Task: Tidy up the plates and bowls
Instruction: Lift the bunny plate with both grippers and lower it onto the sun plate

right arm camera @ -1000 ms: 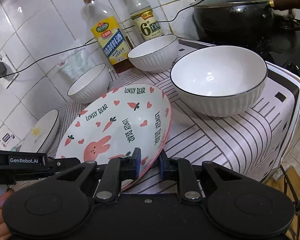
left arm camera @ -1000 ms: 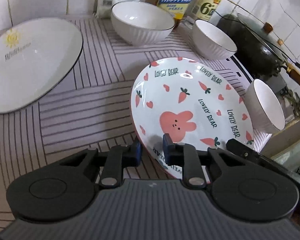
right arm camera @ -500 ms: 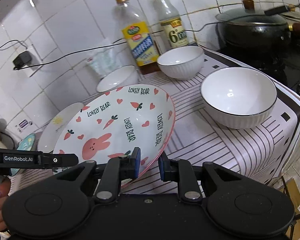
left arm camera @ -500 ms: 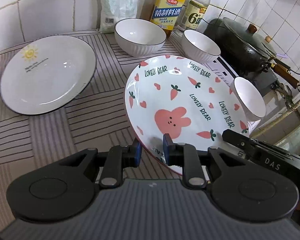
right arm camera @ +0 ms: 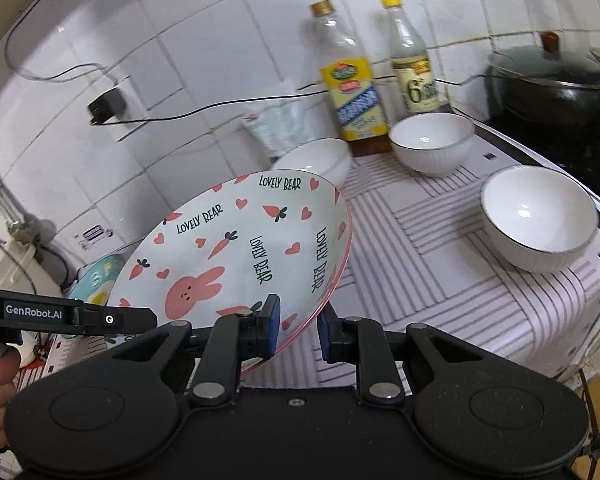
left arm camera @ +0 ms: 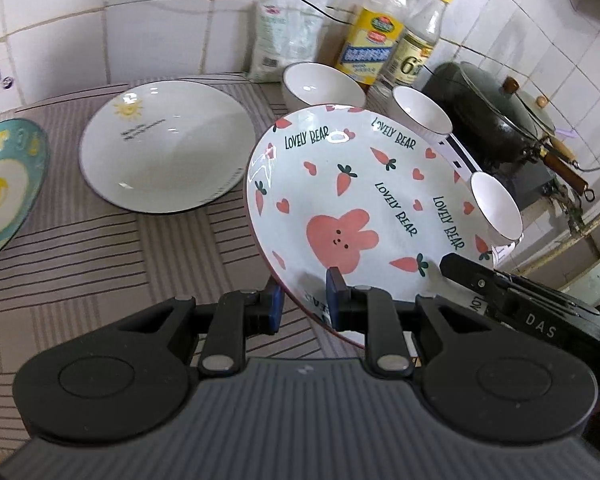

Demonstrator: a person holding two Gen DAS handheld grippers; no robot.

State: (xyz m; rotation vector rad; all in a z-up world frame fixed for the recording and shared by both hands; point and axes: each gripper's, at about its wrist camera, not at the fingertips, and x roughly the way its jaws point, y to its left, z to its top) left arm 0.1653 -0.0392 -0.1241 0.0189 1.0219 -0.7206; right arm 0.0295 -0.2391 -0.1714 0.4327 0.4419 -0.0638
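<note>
- Both grippers, left (left arm camera: 302, 300) and right (right arm camera: 298, 326), were clamped on the bunny plate's (left arm camera: 364, 200) near rim, for balance.
- The plate hung tilted mid-frame, probably bound for the white plate (left arm camera: 164, 148), upper left.

two bottles (right arm camera: 350, 76) (right arm camera: 412, 60) and a white packet (left arm camera: 282, 38) stand against the tiled wall; a lidded dark pot (left arm camera: 488, 112) sits right; a black plug (right arm camera: 106, 106) hangs in its socket.

Bowls (left arm camera: 323, 86) behind rabbit plate (left arm camera: 364, 208), sun plate (left arm camera: 166, 146) left
</note>
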